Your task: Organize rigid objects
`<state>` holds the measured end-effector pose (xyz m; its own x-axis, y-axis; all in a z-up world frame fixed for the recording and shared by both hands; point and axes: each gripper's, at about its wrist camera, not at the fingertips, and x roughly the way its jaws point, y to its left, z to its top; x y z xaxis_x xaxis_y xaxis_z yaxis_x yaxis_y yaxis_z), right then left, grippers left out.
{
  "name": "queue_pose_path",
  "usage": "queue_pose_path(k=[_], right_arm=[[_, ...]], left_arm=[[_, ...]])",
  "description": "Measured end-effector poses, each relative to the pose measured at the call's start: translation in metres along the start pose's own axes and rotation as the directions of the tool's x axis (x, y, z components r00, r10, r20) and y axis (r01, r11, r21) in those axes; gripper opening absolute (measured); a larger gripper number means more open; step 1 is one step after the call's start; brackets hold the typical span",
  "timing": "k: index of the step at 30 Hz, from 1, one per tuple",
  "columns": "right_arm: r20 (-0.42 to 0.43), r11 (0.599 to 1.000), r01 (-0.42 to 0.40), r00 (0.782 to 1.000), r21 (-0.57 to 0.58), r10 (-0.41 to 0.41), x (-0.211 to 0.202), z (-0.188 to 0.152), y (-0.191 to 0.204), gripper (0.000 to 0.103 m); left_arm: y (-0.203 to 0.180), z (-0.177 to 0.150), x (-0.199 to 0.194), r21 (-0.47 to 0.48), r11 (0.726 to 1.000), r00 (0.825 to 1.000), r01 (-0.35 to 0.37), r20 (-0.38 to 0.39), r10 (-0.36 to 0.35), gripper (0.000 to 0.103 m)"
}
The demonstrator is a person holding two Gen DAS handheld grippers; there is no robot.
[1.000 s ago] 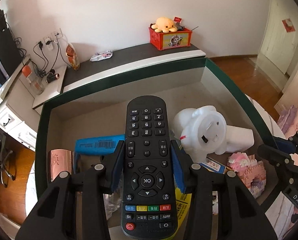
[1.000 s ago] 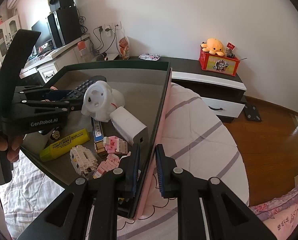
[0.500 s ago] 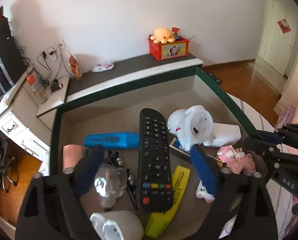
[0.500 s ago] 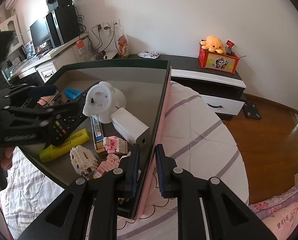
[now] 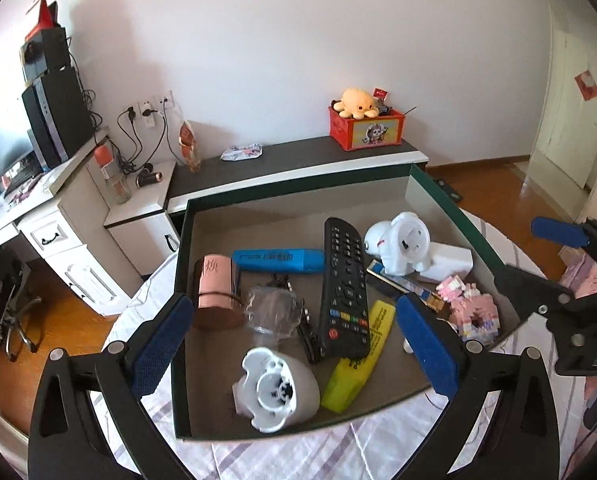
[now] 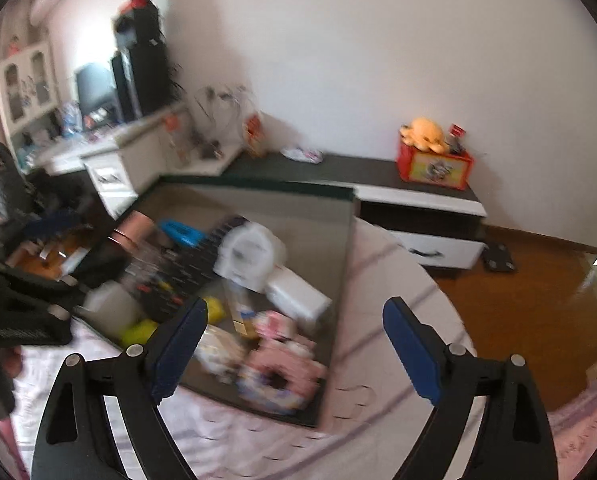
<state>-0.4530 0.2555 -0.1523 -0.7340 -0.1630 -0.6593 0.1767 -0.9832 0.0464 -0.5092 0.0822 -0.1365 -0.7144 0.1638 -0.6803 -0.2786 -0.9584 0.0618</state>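
The remote (image 5: pixel 346 288) lies in the box (image 5: pixel 180 320) with the rest, both grippers' fingers (image 5: pixel 160 344) opening with nothing between them; little looks left.

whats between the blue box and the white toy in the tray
The black remote lies between the blue box and the white toy; the left wrist view shows it.

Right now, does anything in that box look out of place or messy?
Slightly. The black remote lies across the yellow highlighter, propped rather than flat. Everything else sits inside the box; nothing looks spilled or broken.
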Motion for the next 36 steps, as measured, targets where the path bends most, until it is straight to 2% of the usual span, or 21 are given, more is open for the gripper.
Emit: queue_pose_path(k=[1,3,6,14,23,30,36], right_arm=[[0.013,1.000,-0.009,1.000,-0.003,0.009,-0.003,0.002,0.004,0.093],[0.030,1.000,-0.024,0.999,-0.012,0.024,-0.007,0.004,0.011,0.103],[0.034,0.999,-0.046,0.998,-0.018,0.047,-0.011,0.004,0.019,0.103],[0.047,0.999,-0.037,0.998,-0.040,0.038,-0.019,0.000,0.034,0.103],[0.092,0.998,-0.039,0.995,-0.048,0.043,-0.048,-0.004,0.046,0.103],[0.156,0.997,-0.035,0.987,-0.065,0.044,-0.095,-0.013,0.063,0.103],[0.232,0.996,-0.019,0.972,-0.082,0.038,-0.150,-0.031,0.081,0.103]], left_arm=[[0.000,-0.002,-0.002,-0.005,1.000,1.000,0.005,0.003,-0.005,0.103],[0.000,-0.006,-0.005,-0.018,1.000,1.000,0.020,0.008,-0.020,0.103],[0.003,-0.009,-0.013,-0.042,0.999,1.000,0.017,0.020,-0.016,0.103],[0.007,-0.016,-0.032,-0.091,0.995,0.998,0.044,0.054,-0.039,0.103],[0.007,-0.025,-0.073,-0.099,0.995,0.993,0.014,0.118,-0.002,0.103],[-0.001,-0.040,-0.133,-0.099,0.993,0.973,-0.061,0.215,0.081,0.103],[-0.012,-0.062,-0.200,-0.091,0.991,0.943,-0.096,0.312,0.120,0.103]])
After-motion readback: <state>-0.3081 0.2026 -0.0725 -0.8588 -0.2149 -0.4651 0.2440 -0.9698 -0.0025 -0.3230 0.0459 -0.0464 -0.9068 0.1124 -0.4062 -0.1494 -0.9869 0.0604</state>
